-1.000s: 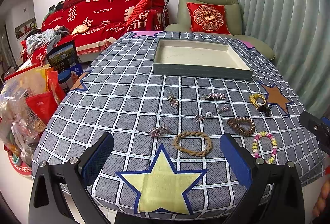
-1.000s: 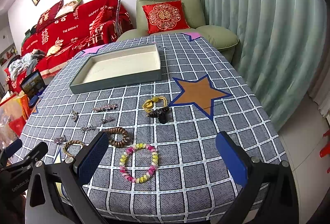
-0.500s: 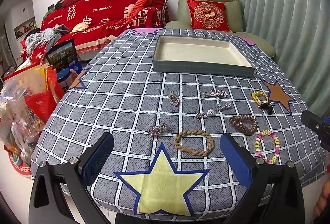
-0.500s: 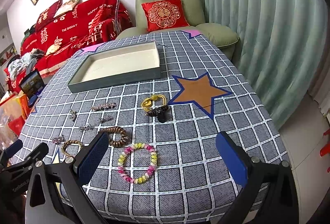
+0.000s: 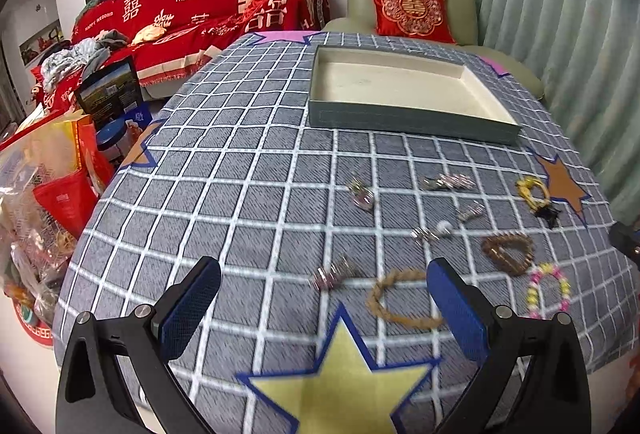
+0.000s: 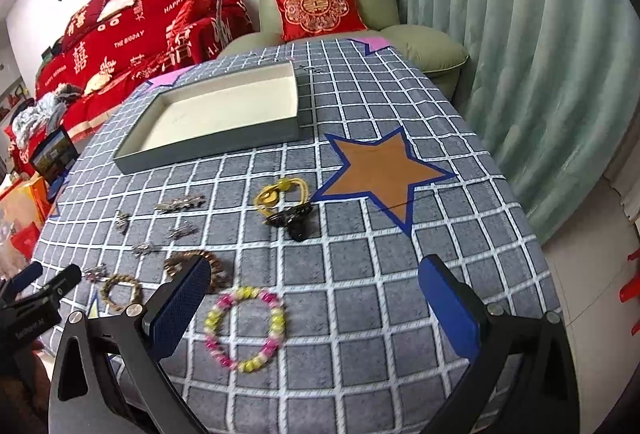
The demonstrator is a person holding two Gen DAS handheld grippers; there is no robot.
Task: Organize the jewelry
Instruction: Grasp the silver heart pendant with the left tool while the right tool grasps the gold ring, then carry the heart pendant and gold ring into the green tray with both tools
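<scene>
Both grippers are just hanging in the air with nothing in them. Left gripper (image 5: pixel 324 308) has its blue-padded fingers (image 5: pixel 190 308) spread wide, and the right gripper (image 6: pixel 314 308) is spread wide too, holding nothing.

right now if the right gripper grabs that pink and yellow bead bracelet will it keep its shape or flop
The pink and yellow bead bracelet will probably sag: it looks like small separate beads on a string, lying in a loose, uneven ring. It is likely light. The rounded beads may slip between the open right gripper's flat pads, so pinching across the strand seems safer.
</scene>
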